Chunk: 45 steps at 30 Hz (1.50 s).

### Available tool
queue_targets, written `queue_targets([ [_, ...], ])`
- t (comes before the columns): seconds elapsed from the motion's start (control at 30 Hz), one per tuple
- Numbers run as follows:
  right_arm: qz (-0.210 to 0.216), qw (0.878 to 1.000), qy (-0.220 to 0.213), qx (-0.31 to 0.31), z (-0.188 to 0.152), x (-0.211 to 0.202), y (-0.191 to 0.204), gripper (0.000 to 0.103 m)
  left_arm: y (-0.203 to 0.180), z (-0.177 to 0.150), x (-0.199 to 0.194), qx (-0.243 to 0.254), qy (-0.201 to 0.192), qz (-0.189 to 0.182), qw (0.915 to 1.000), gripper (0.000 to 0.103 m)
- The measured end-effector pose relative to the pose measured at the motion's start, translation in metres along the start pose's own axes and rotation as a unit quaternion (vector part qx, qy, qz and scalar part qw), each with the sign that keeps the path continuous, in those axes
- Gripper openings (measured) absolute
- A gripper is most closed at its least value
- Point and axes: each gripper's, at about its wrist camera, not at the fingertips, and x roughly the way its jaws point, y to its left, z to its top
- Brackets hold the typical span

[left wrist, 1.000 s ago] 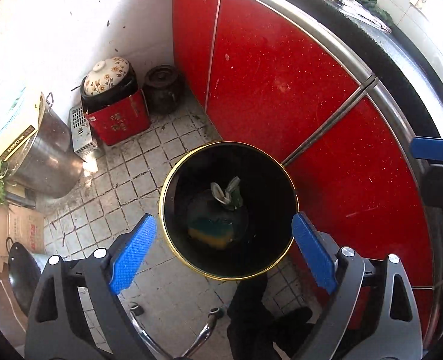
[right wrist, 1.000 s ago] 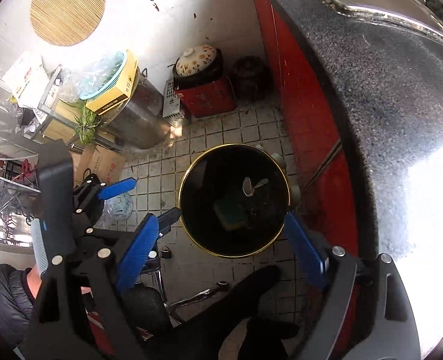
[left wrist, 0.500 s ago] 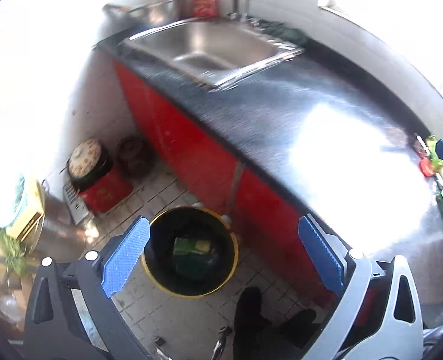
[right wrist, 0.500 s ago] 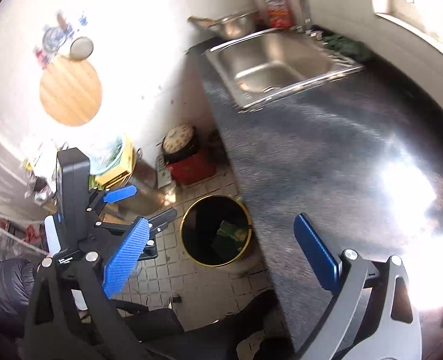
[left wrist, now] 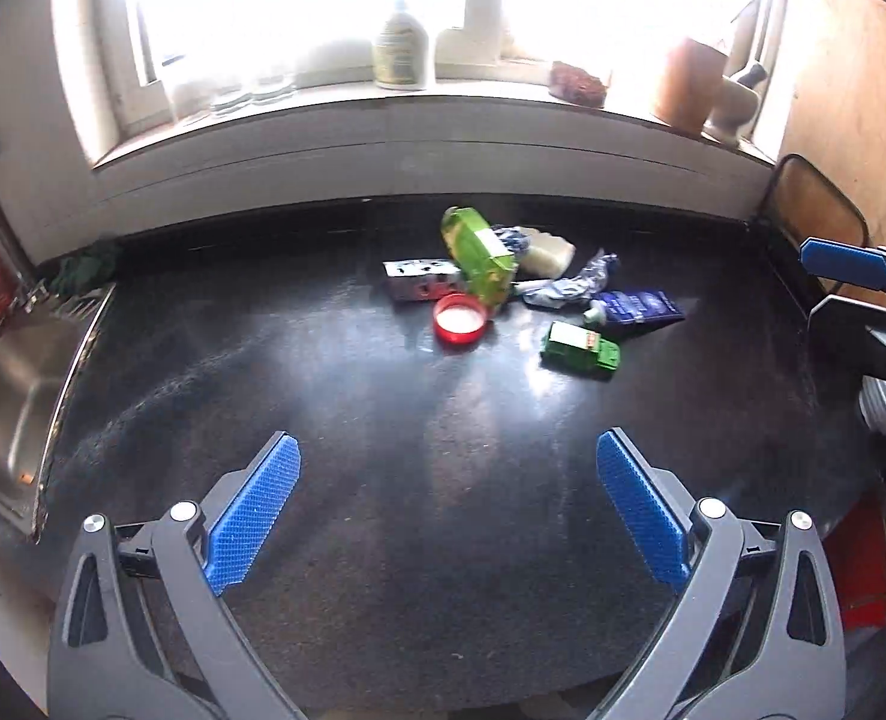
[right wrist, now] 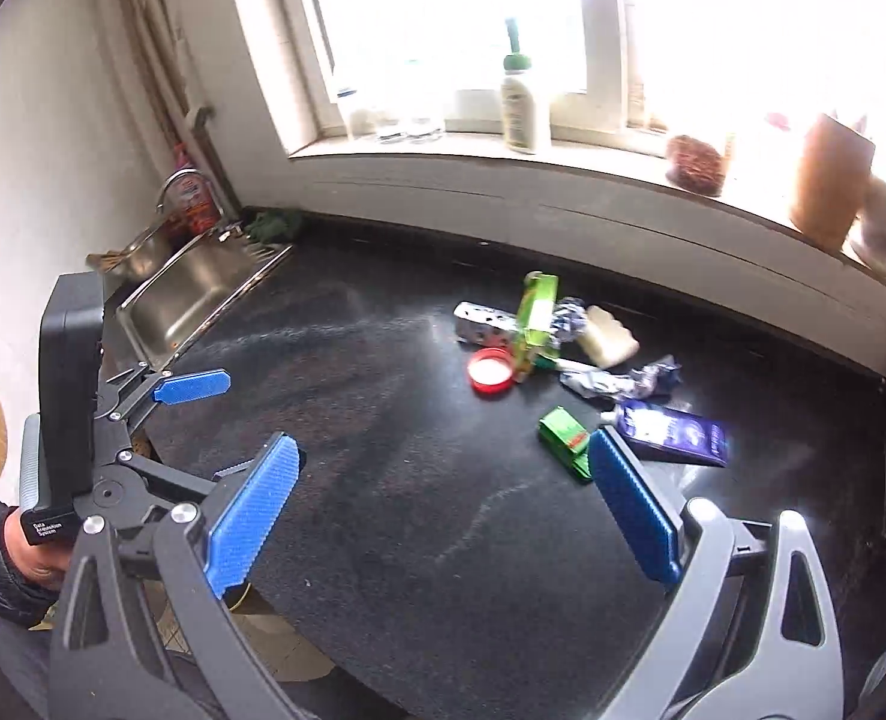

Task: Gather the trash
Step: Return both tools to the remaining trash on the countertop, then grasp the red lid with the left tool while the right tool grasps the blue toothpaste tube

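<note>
A heap of trash lies on the dark counter (left wrist: 323,396): a green carton (left wrist: 478,255), a red lid (left wrist: 460,321), a small green box (left wrist: 580,350), a blue pouch (left wrist: 640,307), crumpled wrappers (left wrist: 568,285) and a white printed box (left wrist: 422,279). My left gripper (left wrist: 445,510) is open and empty, well short of the heap. My right gripper (right wrist: 443,516) is open and empty; its right pad sits just in front of the small green box (right wrist: 562,435). The blue pouch (right wrist: 673,432) and red lid (right wrist: 490,371) lie beyond it.
A steel sink (left wrist: 5,396) is set into the counter at the left. Bottles and jars stand on the window sill (left wrist: 395,102). A wire rack (left wrist: 814,210) stands at the counter's right end. The left gripper (right wrist: 191,387) shows at the left of the right wrist view.
Both grippers have swung up from the black bin on the floor to face the counter and its trash heap. Both stay open and empty.
</note>
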Motion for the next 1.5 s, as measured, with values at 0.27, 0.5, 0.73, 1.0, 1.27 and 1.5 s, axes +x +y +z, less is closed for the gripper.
queue_targets([
  [0.27, -0.036, 0.999, 0.002, 0.032, -0.029, -0.02, -0.066, 0.094, -0.043, 0.013, 0.028, 0.053, 0.026, -0.017, 0.9981, 0.096],
  [0.5, -0.023, 0.999, 0.021, 0.024, -0.03, 0.007, -0.093, 0.094, -0.037, 0.017, 0.065, 0.055, 0.048, -0.003, 0.9973, 0.096],
  [0.73, -0.016, 0.997, 0.068, -0.036, -0.034, 0.066, -0.129, 0.094, -0.023, 0.023, 0.137, 0.058, 0.086, 0.017, 0.9945, 0.096],
  [1.0, -0.007, 0.986, 0.121, -0.116, -0.035, 0.156, -0.17, 0.094, 0.001, 0.039, 0.212, 0.027, 0.097, -0.002, 0.9949, 0.096],
  [1.27, 0.009, 0.959, 0.159, -0.233, -0.033, 0.222, -0.183, 0.087, 0.009, 0.055, 0.253, 0.048, 0.094, 0.007, 0.9943, 0.096],
  [1.5, 0.063, 0.952, 0.179, -0.24, -0.017, 0.238, -0.197, 0.075, 0.012, 0.071, 0.265, 0.053, 0.078, 0.002, 0.9955, 0.093],
])
